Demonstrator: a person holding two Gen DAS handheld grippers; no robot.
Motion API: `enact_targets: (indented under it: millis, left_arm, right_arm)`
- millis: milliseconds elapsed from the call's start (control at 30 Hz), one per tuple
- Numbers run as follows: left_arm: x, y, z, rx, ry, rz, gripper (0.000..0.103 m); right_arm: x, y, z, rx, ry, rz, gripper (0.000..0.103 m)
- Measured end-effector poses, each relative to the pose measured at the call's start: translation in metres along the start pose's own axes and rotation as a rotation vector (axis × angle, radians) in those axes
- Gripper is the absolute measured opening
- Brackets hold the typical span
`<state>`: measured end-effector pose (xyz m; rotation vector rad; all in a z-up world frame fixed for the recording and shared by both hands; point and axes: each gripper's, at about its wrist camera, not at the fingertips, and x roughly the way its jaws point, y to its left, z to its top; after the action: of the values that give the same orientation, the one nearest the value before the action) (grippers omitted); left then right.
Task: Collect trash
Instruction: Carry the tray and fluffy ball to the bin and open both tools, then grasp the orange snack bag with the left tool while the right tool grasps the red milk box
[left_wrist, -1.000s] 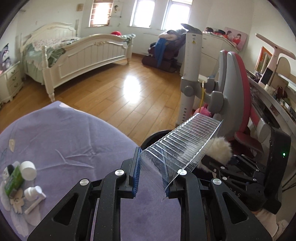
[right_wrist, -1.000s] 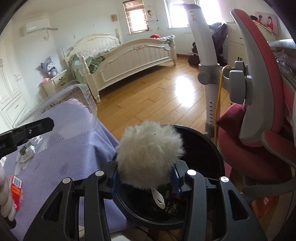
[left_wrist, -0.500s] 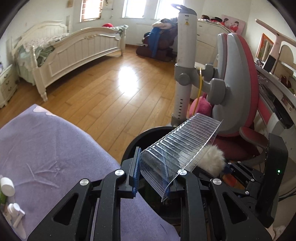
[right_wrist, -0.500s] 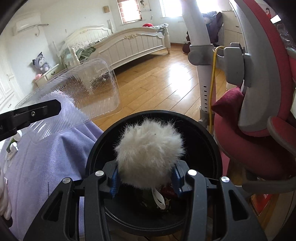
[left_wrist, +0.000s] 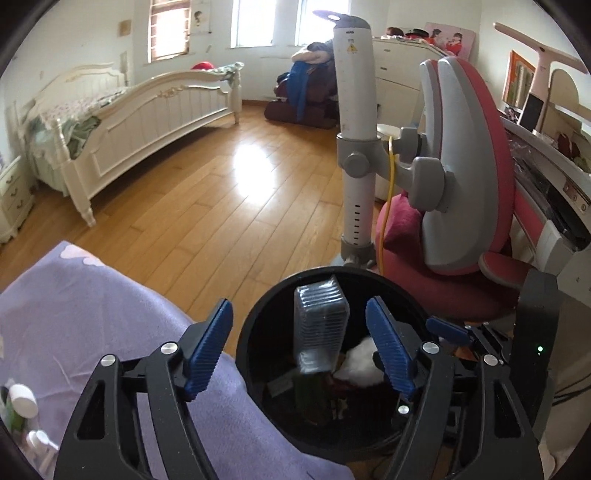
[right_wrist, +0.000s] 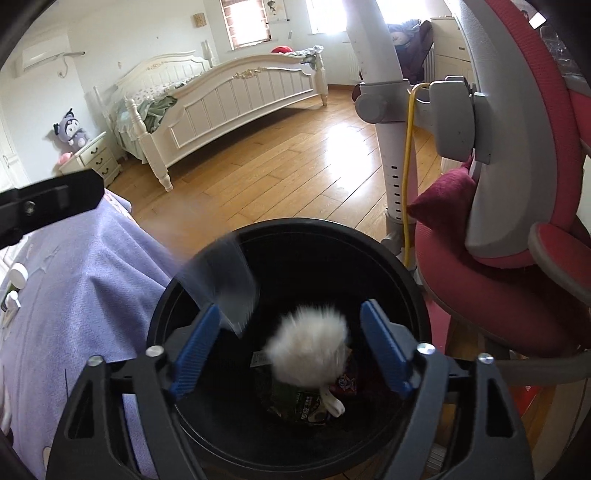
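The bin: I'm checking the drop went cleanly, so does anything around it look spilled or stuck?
Nothing stands out. The clear plastic tray and white fluffy ball are inside the black bin rim, clear of both tongs, whose jaws have just been opening. Nothing hangs over the edge.

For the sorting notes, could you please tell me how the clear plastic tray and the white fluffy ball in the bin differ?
The clear plastic tray is see-through, ribbed and boxy; the white fluffy ball is opaque, furry and round. The tray looks larger than the ball. Both are inside the black bin, and neither touches any jaws.
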<state>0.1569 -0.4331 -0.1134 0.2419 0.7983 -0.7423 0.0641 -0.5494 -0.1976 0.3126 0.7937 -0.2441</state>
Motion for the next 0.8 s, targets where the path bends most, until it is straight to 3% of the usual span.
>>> enact_targets:
  millis: [233,433,567,667,800]
  left_arm:
    - [-0.047,0.003,-0.006,-0.008,-0.034,-0.017,0.082]
    - [-0.132,0.038,-0.052,-0.038,-0.099,0.013,0.090]
    - [-0.192,0.092,-0.108,-0.114,-0.084,0.095,0.092]
    - [-0.235,0.139,-0.157,-0.202,-0.050,0.198,0.092]
    - [-0.278,0.190,-0.223,-0.334,0.016,0.325,0.095]
  right_arm:
    - [-0.022,0.021,-0.006,-0.033,-0.002,0.050,0.082]
    - [-0.054,0.079,-0.006,-0.132,-0.024,0.189,0.082]
    - [-0.073,0.141,-0.010,-0.231,0.018,0.353,0.082]
    - [-0.081,0.193,-0.022,-0.302,0.090,0.476,0.083]
    - [-0.089,0.265,-0.049,-0.407,0.188,0.570,0.083]
